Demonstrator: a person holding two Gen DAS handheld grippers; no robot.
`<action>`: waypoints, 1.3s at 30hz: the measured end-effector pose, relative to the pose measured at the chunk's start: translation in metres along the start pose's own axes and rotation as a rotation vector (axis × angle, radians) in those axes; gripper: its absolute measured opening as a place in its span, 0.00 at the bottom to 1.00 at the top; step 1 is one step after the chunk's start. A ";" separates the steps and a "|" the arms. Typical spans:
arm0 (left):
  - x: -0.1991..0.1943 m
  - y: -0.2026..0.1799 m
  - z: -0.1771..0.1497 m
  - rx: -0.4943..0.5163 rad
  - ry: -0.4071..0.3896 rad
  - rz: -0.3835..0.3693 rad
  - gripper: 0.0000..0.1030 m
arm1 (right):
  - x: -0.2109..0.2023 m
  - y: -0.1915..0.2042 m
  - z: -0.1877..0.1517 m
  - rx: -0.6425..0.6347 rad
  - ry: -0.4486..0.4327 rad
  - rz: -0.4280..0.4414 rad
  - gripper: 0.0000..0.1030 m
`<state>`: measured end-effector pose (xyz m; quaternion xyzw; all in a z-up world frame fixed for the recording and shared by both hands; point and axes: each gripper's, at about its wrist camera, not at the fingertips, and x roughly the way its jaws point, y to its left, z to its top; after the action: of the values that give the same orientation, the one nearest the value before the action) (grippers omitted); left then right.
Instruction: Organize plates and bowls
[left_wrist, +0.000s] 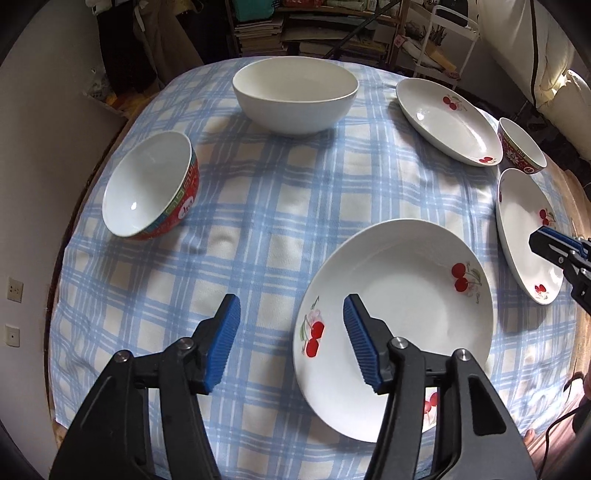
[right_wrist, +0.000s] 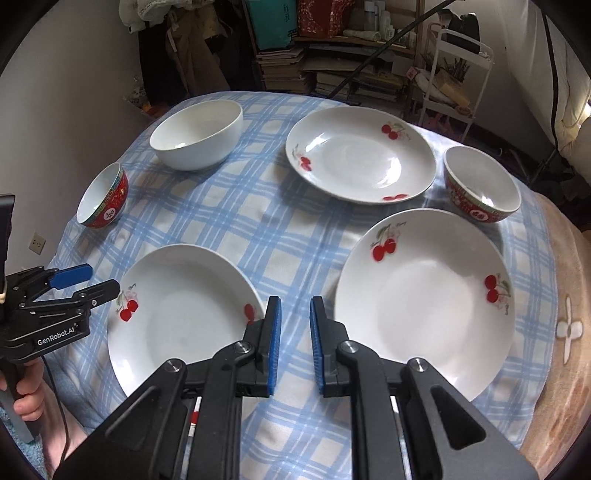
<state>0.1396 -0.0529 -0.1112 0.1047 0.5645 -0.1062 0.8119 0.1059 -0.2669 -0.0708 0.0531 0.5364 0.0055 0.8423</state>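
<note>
Three white cherry plates lie on the checked table: near left plate (left_wrist: 406, 314) (right_wrist: 177, 317), near right plate (right_wrist: 424, 302) (left_wrist: 524, 232), far plate (right_wrist: 362, 155) (left_wrist: 447, 122). A large white bowl (left_wrist: 295, 96) (right_wrist: 197, 134) stands at the back. One red patterned bowl (left_wrist: 151, 184) (right_wrist: 103, 197) stands at the left, another red bowl (right_wrist: 482, 184) (left_wrist: 521, 149) at the right. My left gripper (left_wrist: 291, 325) (right_wrist: 86, 278) is open and empty over the near left plate's left rim. My right gripper (right_wrist: 295, 325) (left_wrist: 543, 242) is open a little and empty, above the cloth between the two near plates.
The blue checked cloth (left_wrist: 280, 206) covers a round table. Bookshelves (right_wrist: 332, 55) and a white rack (right_wrist: 458, 74) stand behind it. A peach blanket (right_wrist: 561, 295) lies at the right edge.
</note>
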 end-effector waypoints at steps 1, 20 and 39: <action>-0.002 -0.004 0.003 0.006 -0.003 -0.002 0.69 | -0.003 -0.005 0.003 0.001 -0.007 -0.012 0.28; -0.006 -0.118 0.072 0.162 -0.054 0.009 0.87 | -0.018 -0.128 0.008 0.237 -0.041 -0.180 0.93; 0.051 -0.203 0.088 0.294 0.035 0.028 0.87 | 0.019 -0.195 -0.019 0.367 0.073 -0.193 0.81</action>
<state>0.1765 -0.2748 -0.1396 0.2322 0.5553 -0.1743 0.7794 0.0871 -0.4574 -0.1142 0.1539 0.5611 -0.1711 0.7951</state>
